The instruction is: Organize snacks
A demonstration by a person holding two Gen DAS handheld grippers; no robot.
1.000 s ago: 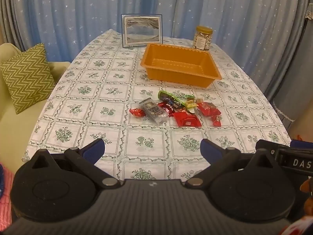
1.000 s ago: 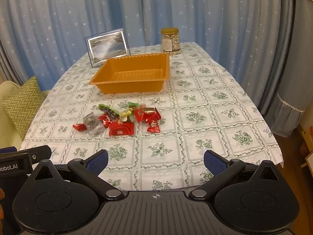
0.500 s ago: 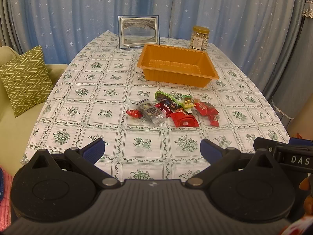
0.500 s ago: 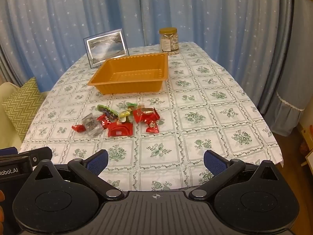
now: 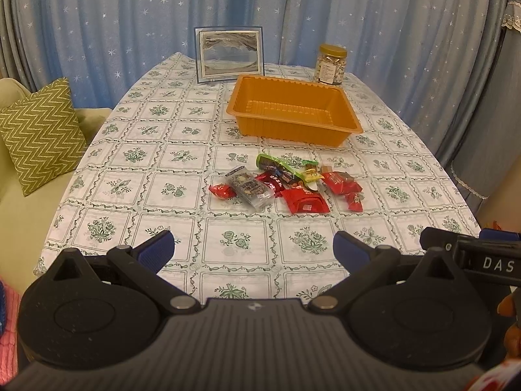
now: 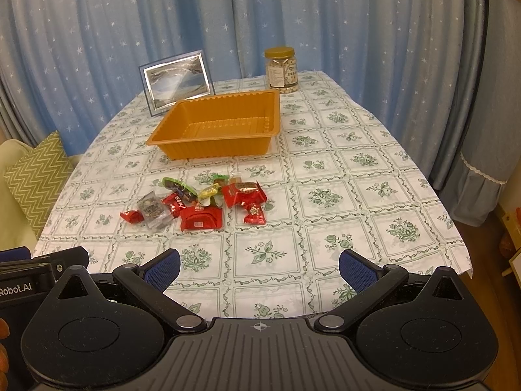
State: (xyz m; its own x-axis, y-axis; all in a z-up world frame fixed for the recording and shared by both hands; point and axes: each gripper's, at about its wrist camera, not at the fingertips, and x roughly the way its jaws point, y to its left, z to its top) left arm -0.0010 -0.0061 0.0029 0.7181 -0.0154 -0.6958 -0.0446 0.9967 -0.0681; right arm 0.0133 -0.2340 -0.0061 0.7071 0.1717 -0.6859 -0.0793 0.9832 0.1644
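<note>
Snack pile [image 5: 286, 184], orange tray [image 5: 294, 110], jaws apart

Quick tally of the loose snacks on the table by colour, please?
Red packs: 5
Green pack: 1
Yellow pack: 1
Clear pack: 1
Total: 8, though the overlapping pile may hide more.

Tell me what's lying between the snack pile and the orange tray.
Nothing but bare tablecloth lies between the snack pile and the orange tray; both wrist views show that gap.
</note>
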